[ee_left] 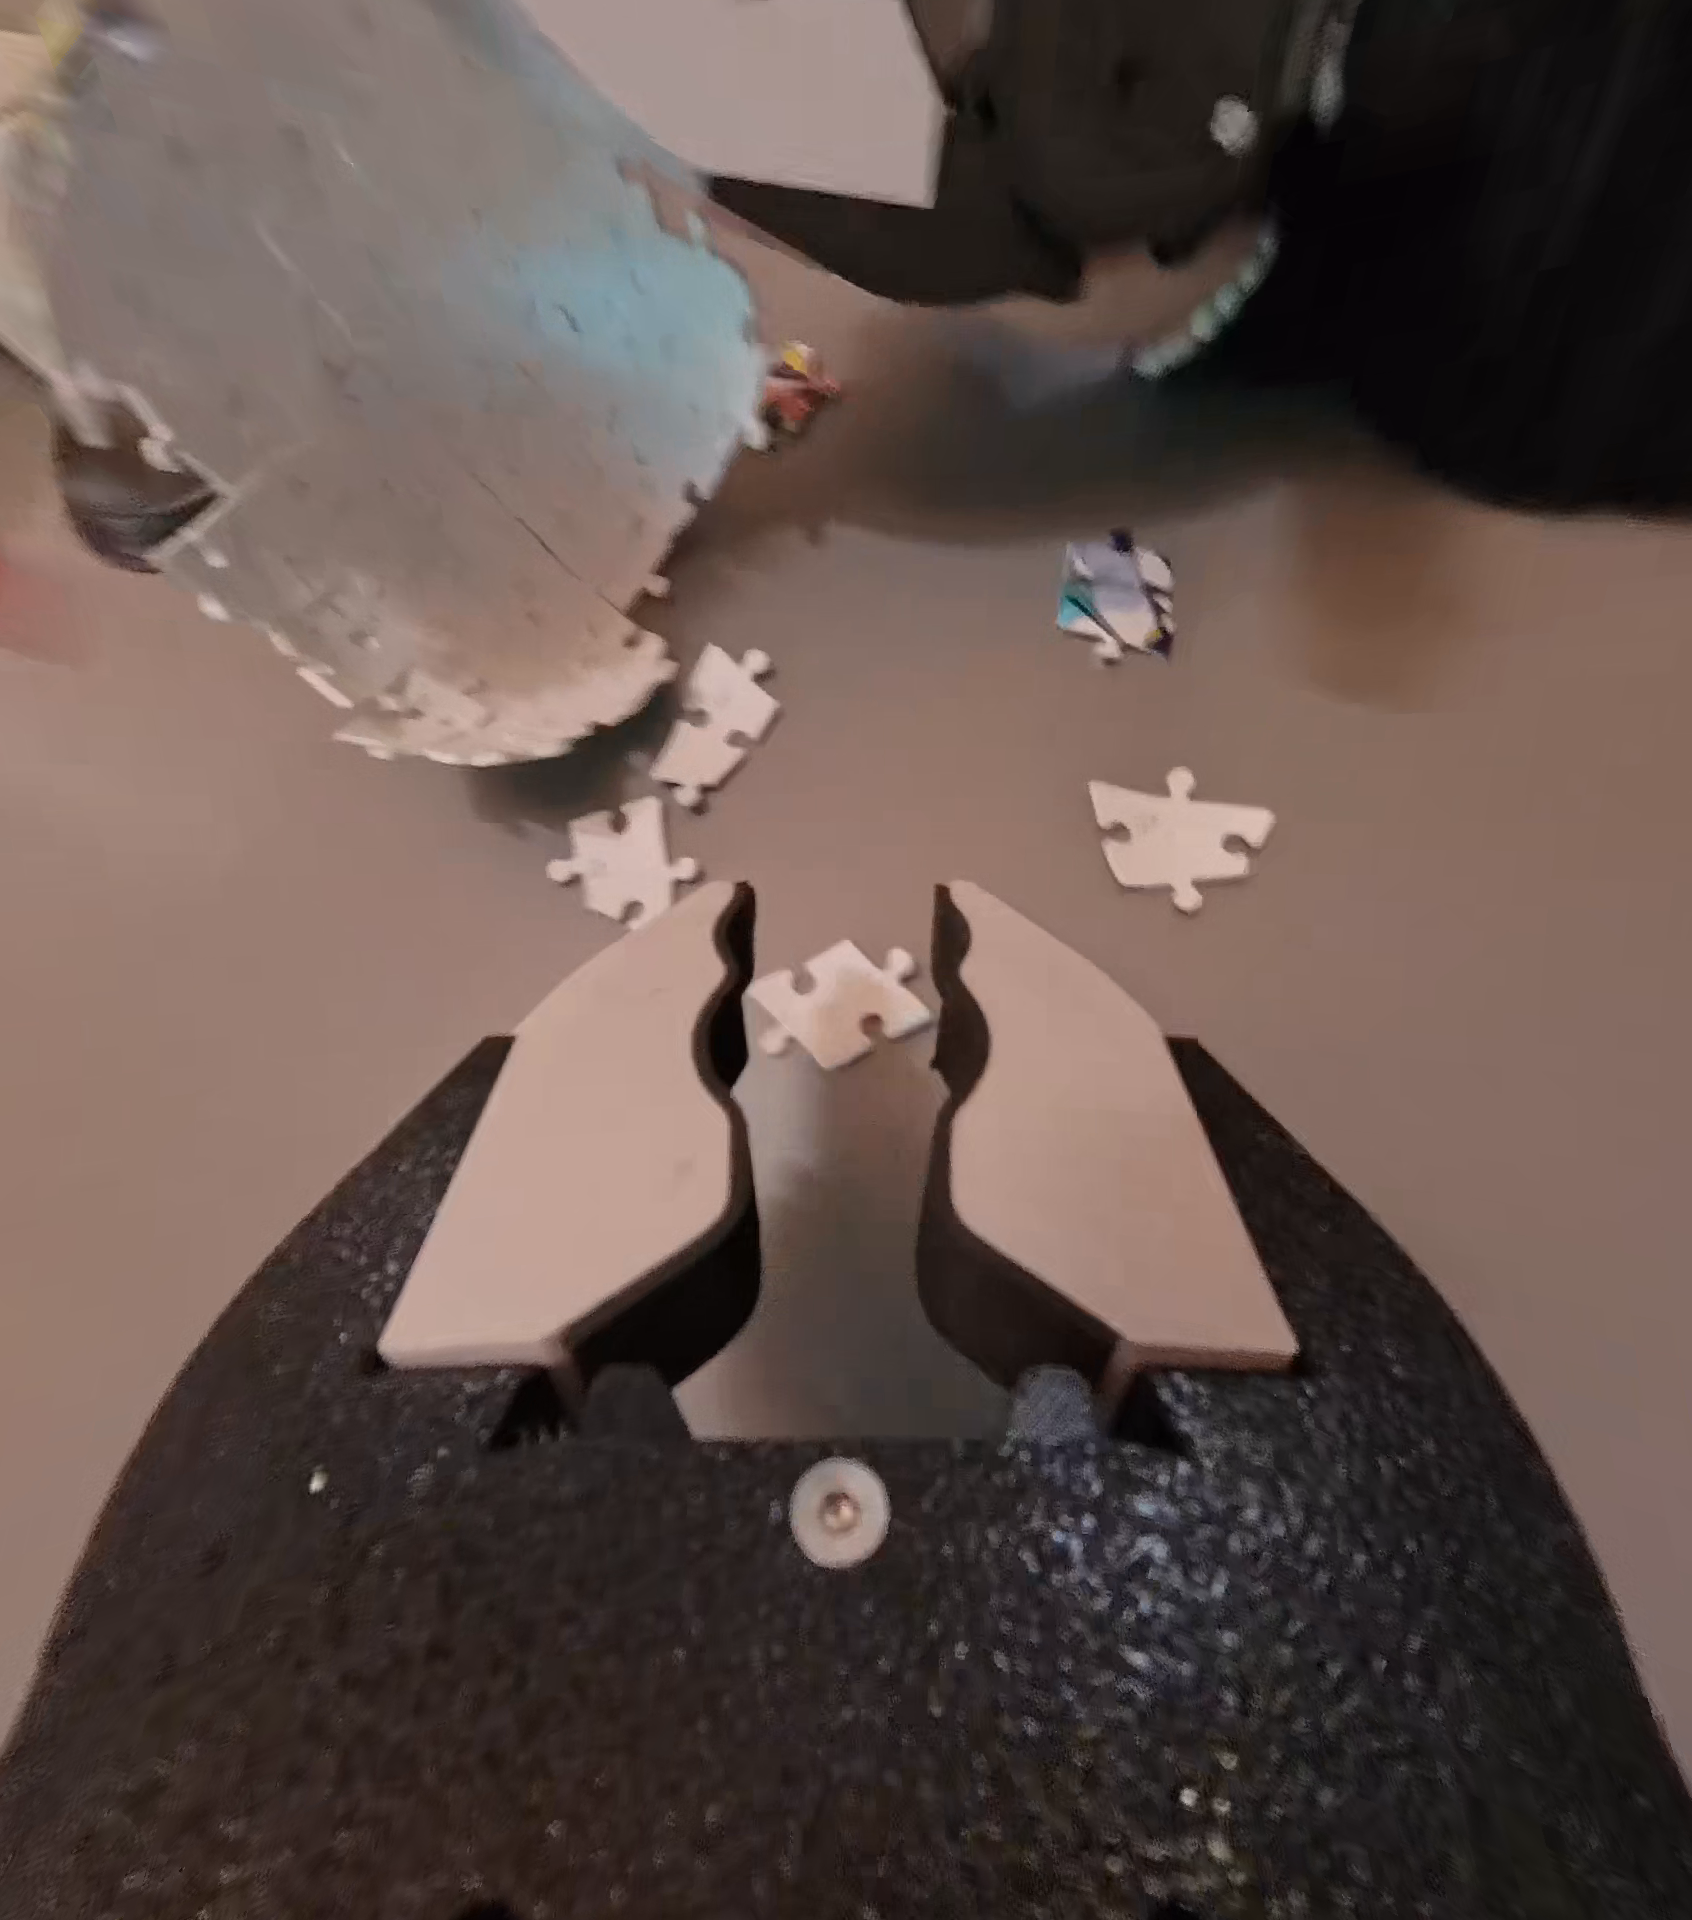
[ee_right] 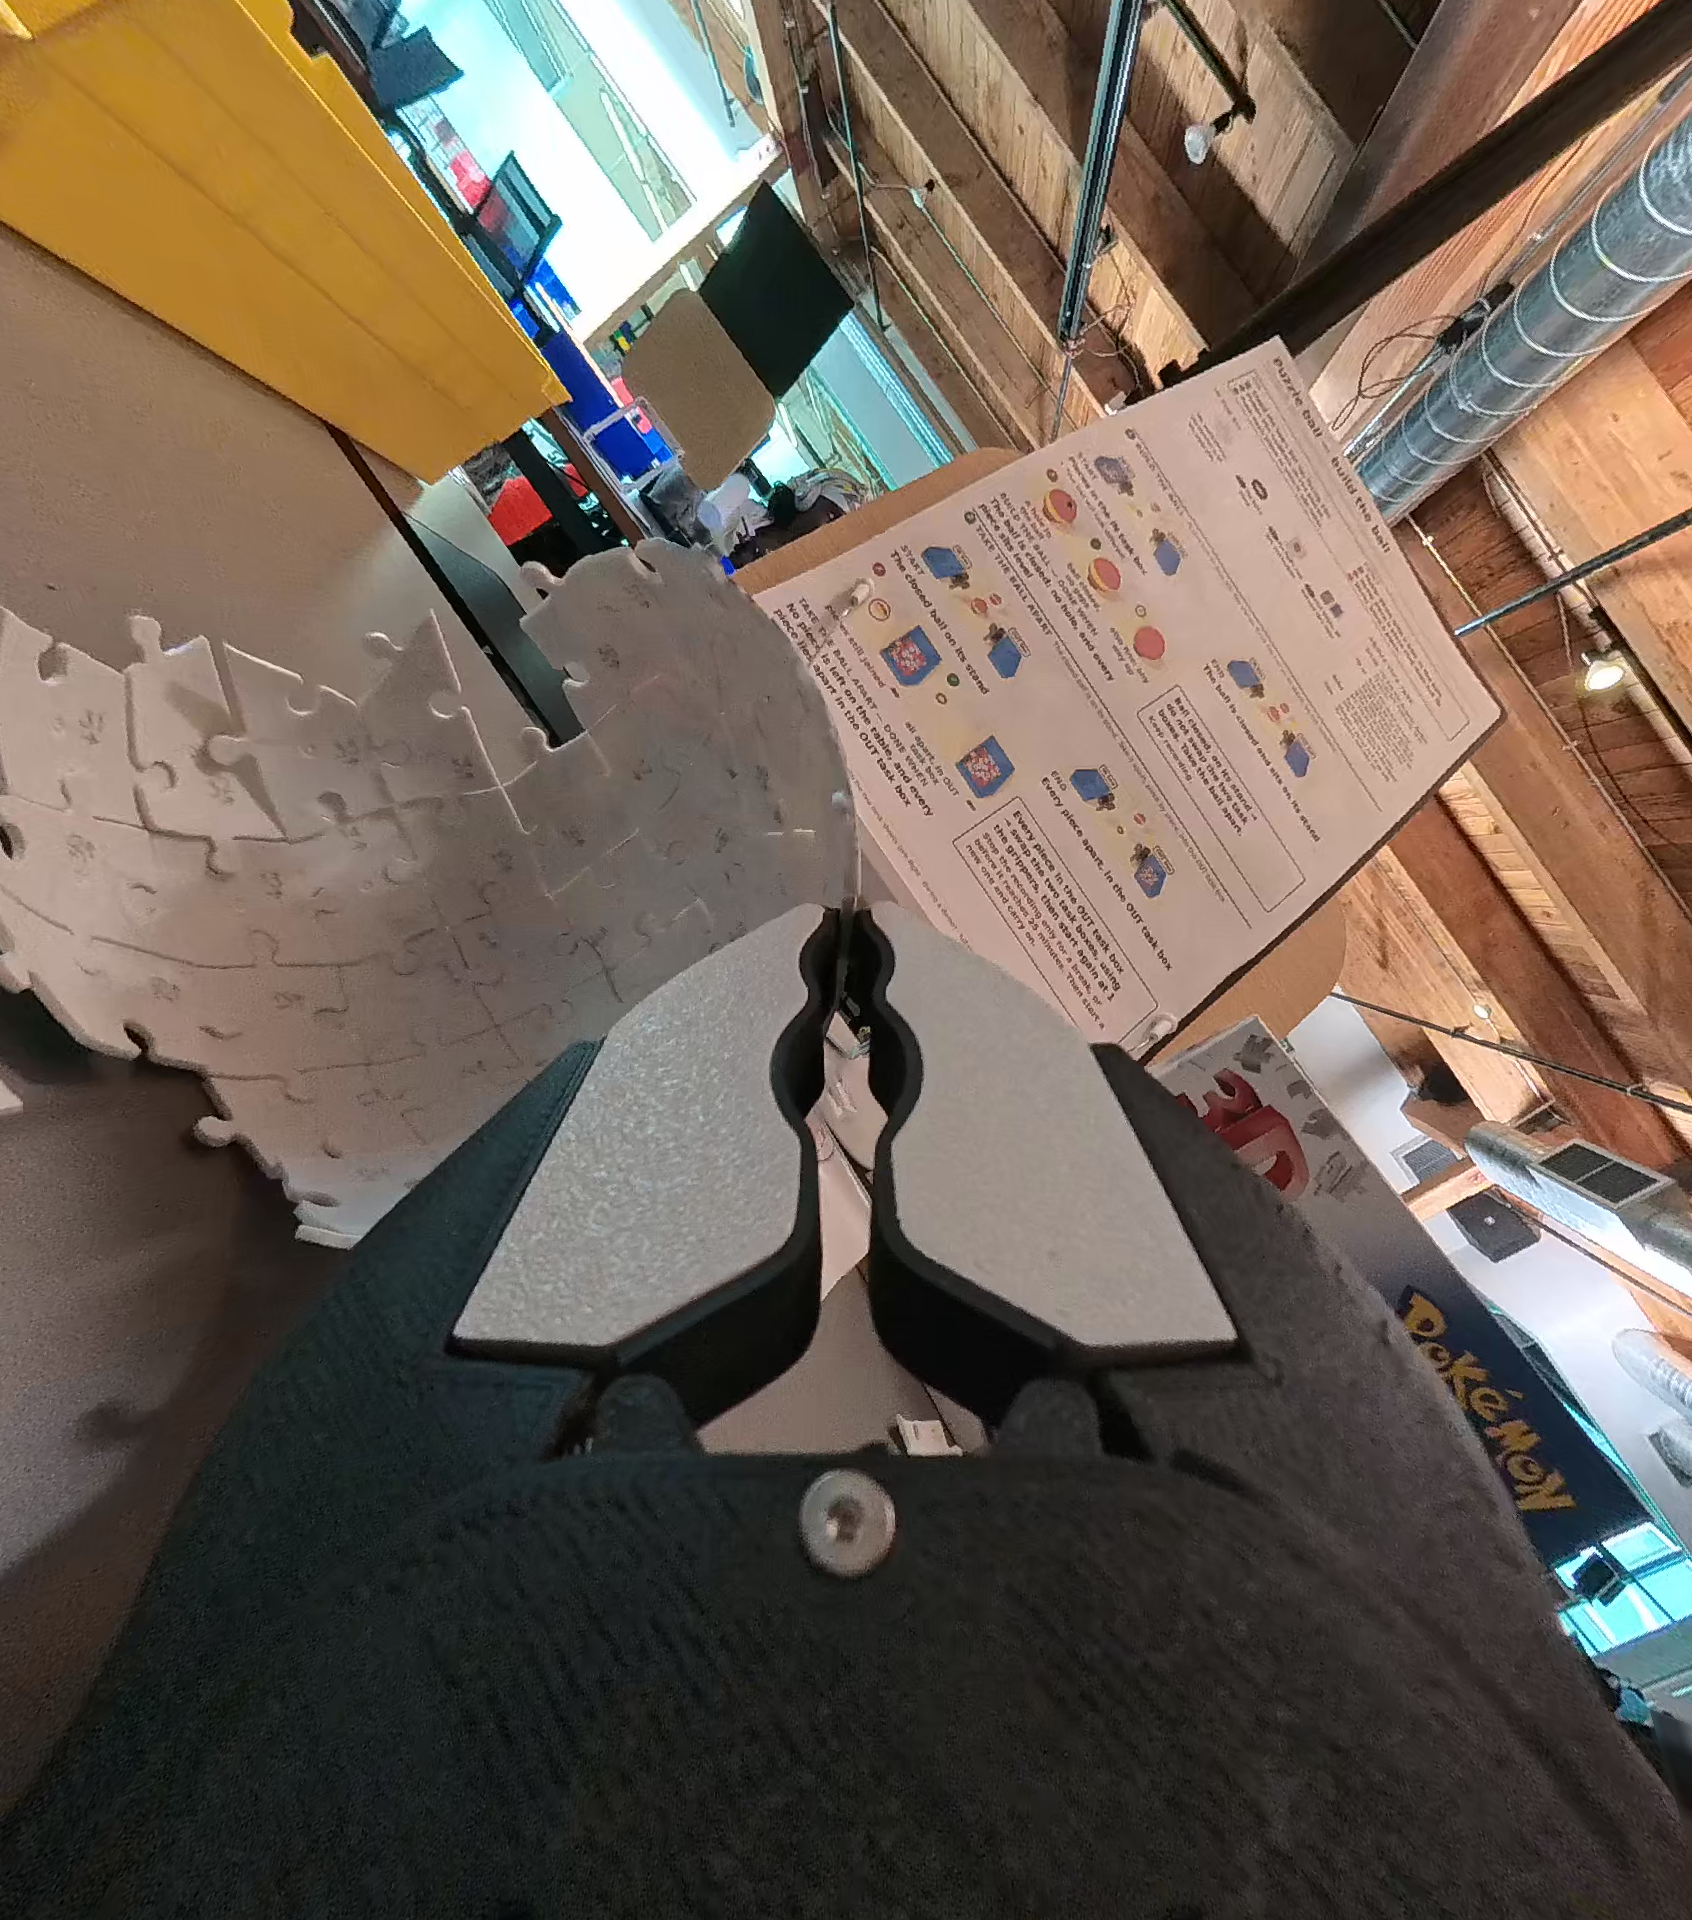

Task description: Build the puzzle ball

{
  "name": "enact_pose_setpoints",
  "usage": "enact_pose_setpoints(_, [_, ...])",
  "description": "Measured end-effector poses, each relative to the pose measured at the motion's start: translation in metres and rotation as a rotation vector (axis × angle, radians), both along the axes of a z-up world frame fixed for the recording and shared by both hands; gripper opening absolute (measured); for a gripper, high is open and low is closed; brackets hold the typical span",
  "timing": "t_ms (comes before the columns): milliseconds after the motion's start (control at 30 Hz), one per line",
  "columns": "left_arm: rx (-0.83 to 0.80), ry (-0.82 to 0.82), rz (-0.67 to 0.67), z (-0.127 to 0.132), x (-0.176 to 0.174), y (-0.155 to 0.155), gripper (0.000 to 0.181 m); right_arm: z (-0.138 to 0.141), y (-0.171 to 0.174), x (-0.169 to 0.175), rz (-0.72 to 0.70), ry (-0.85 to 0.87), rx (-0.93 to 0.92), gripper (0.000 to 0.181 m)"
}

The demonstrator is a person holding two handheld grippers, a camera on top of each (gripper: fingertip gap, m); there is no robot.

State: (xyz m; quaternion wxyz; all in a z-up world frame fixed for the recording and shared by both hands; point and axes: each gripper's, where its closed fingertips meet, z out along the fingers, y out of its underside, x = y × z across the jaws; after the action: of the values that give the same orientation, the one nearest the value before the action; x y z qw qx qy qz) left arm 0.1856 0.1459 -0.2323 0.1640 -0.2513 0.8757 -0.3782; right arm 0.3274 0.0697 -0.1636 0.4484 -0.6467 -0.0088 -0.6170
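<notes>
Right gripper (ee_right: 847,920) clamped on rim of half-built puzzle shell (ee_right: 406,862), lifted off tabletop (ee_left: 198,1039); left gripper (ee_left: 844,904) agape above loose piece (ee_left: 842,1000). Risk: thin-edge grip popping joints apart.

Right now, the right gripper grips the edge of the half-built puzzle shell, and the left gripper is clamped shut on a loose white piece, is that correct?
Not quite. The left gripper is open in the left wrist view, its jaws either side of the loose white piece lying on the table. The right gripper does grip the edge of the puzzle shell.
</notes>
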Motion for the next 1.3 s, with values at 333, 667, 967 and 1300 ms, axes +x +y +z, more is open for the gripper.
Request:
enact_pose_setpoints(333, [0.154,0.069,0.183,-0.036,0.057,0.023,0.047,0.003,0.005,-0.009,0.014,-0.049,-0.036,0.003])
enact_pose_setpoints(667, [0.112,0.115,0.195,-0.044,0.059,0.012,0.012,0.006,0.014,-0.025,0.038,-0.129,-0.1,0.003])
enact_pose_setpoints(967, [0.044,0.047,0.222,-0.041,0.046,0.012,0.002,0.005,0.018,-0.035,0.058,-0.152,-0.115,0.004])
enact_pose_setpoints(1300, [0.043,0.081,0.197,-0.043,0.061,0.011,0.04,0.005,0.017,-0.031,0.05,-0.14,-0.104,0.004])
